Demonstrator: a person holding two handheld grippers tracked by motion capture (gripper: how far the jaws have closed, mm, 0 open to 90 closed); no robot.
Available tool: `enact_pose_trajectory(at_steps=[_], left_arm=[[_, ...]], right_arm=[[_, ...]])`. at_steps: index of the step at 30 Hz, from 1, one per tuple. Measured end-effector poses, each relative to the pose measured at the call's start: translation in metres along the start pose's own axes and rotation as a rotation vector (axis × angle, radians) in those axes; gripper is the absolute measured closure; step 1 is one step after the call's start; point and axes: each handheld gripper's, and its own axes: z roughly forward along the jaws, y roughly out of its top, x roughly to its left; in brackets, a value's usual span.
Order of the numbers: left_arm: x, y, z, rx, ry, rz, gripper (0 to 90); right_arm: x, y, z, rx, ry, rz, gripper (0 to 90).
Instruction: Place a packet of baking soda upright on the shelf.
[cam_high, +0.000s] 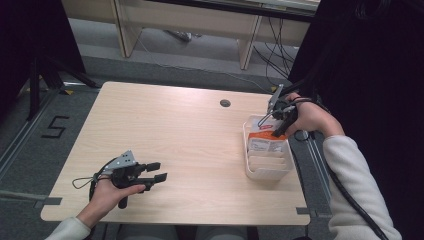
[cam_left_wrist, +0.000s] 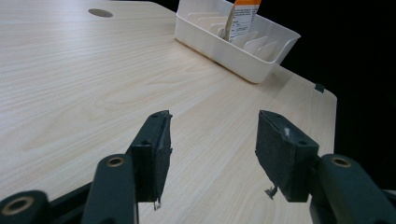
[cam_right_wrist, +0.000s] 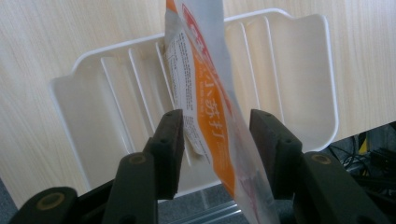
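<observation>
An orange and white packet (cam_high: 265, 140) stands on edge in a white slotted tray (cam_high: 267, 174) at the table's right side. My right gripper (cam_high: 269, 127) hovers over the tray's far end. In the right gripper view the packet (cam_right_wrist: 205, 93) rises between the jaws of the right gripper (cam_right_wrist: 215, 119), which stand apart on either side of it without squeezing it; the tray (cam_right_wrist: 289, 70) lies below. My left gripper (cam_high: 159, 171) rests open near the table's front left with nothing in it. The left gripper (cam_left_wrist: 215, 119) faces the tray (cam_left_wrist: 219, 46) and packet (cam_left_wrist: 243, 16) across bare wood.
The wooden table (cam_high: 175, 130) has a round cable hole (cam_high: 225, 103) at the back, left of the tray. The tray sits close to the right edge. Cables and shelving legs lie on the floor beyond the table.
</observation>
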Motion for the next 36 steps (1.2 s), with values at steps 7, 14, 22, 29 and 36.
enact_pose_trajectory(at_steps=[7,14,22,29,36], left_arm=[[0.000,0.000,0.000,0.001,0.001,0.001,44.6],[0.000,0.000,0.000,0.002,-0.002,0.001,44.5],[0.000,0.000,-0.001,-0.002,0.000,0.000,44.6],[0.000,0.000,-0.001,-0.001,0.000,0.002,44.5],[0.000,0.000,-0.001,-0.003,0.003,-0.010,44.5]], right_arm=[[0.004,0.003,-0.008,-0.036,-0.020,-0.028,57.6],[0.021,0.022,-0.024,-0.070,-0.051,-0.080,57.4],[0.037,0.045,-0.032,-0.089,-0.067,-0.163,57.0],[0.049,0.057,-0.027,-0.098,-0.083,-0.218,63.0],[0.079,0.072,-0.019,-0.067,-0.025,-0.305,79.3]])
